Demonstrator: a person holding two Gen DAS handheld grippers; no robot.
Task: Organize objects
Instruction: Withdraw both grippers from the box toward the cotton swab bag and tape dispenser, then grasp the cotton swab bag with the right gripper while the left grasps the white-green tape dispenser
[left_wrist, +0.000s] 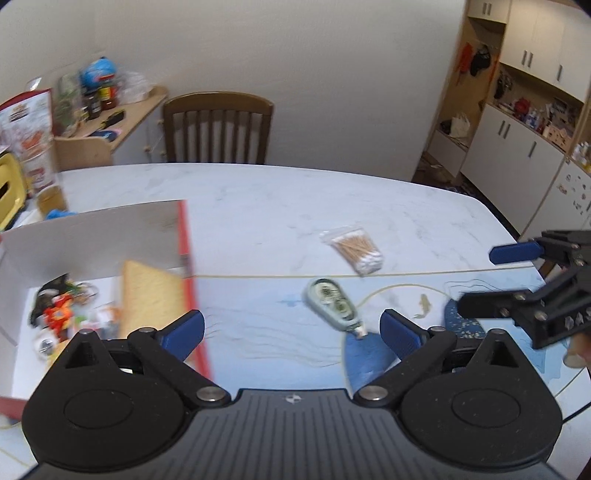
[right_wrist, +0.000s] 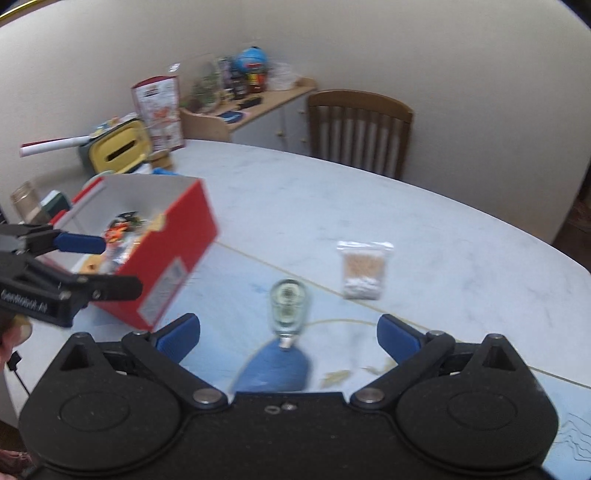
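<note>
A: Red card walls, white inside: the box (left_wrist: 110, 236) fills the left of the left wrist view, already holding small clutter; the left gripper (left_wrist: 291, 328) hangs with jaws spread wide and nothing between them; ahead on the table (left_wrist: 258, 199) lies the tape roller (left_wrist: 332, 304), pale green, its tip at a blue patch of the mat; beyond it, apart, the swab bag (left_wrist: 352, 249); the right gripper (left_wrist: 476, 280) enters at the right edge, likewise spread and empty.

B: And the right wrist view?

A: The roller (right_wrist: 288, 306) lies nearly centred ahead of the right gripper (right_wrist: 288, 338), jaws wide, nothing held; the bag (right_wrist: 364, 269) lies farther right; the box (right_wrist: 155, 243) stands left, with the left gripper (right_wrist: 99, 264) before it.

B: Risks?

A: Both grippers face the same roller, so they may collide; the roller looks smooth and rounded, so an off-centre pinch could squirt it away; motion blur suggests haste, which could clip the box wall.
</note>
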